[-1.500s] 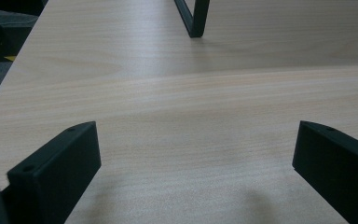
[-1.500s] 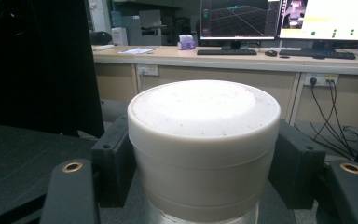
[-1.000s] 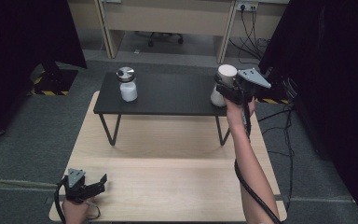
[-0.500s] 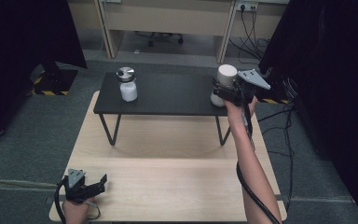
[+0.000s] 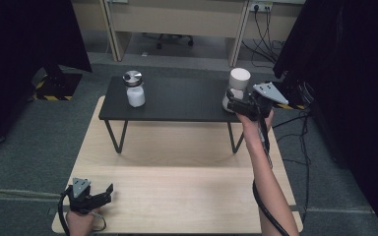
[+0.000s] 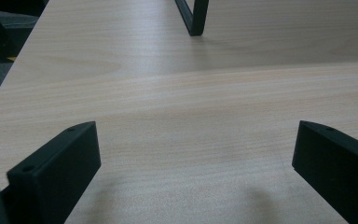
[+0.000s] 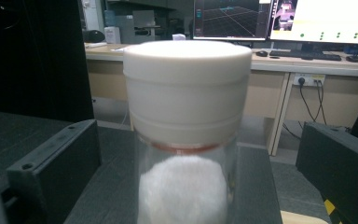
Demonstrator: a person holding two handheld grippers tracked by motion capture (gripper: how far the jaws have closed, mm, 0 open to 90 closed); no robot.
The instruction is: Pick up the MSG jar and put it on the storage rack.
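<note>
Between the two black jaws of the right gripper stands a clear jar with a broad white lid, upright, a reddish ring showing just under the lid and a white fluffy mass filling its lower part. The jaws have just been opening and now stand wide, one on each side of the jar with a gap between each pad and the glass, so the jar is between them but not gripped. In the high view the same jar rests at the right end of a low black table, with the right gripper held level at its base by a raised forearm. At the left end of that black table, well apart from the first jar, stands a second clear jar with a grey metal lid, also upright and holding white material. The black table stands on a larger pale wooden table. The left gripper rests low over the near left corner of the wooden table, its jaws spread wide with only bare wood grain between them in the left gripper view, and one black table leg farther off.
</note>
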